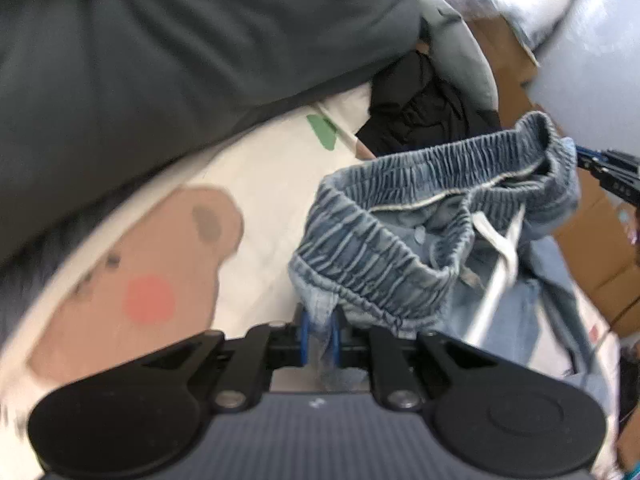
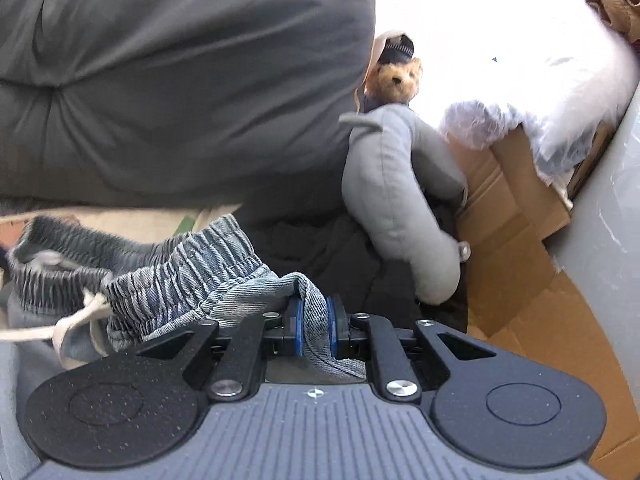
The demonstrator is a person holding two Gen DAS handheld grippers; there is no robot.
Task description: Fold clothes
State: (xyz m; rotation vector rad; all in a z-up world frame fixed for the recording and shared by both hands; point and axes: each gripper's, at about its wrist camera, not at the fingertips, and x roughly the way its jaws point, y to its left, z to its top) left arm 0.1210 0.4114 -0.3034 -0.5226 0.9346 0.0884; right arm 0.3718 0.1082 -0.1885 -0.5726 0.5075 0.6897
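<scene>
A pair of light blue denim shorts (image 1: 400, 216) with a gathered elastic waistband and a white drawstring (image 1: 500, 248) hangs lifted between both grippers. My left gripper (image 1: 320, 336) is shut on one end of the waistband, denim pinched between its blue pads. In the same view the right gripper (image 1: 588, 162) grips the far end of the waistband at the right edge. From the right wrist view, my right gripper (image 2: 314, 330) is shut on a fold of the denim shorts (image 2: 192, 276), and the waistband stretches away to the left.
A white sheet with a brown bear print (image 1: 168, 272) lies under the shorts. A large dark grey cushion (image 1: 180, 48) fills the back. A black garment (image 1: 420, 108), a grey plush (image 2: 392, 200), a small teddy bear (image 2: 394, 80) and cardboard boxes (image 2: 520, 220) crowd the right.
</scene>
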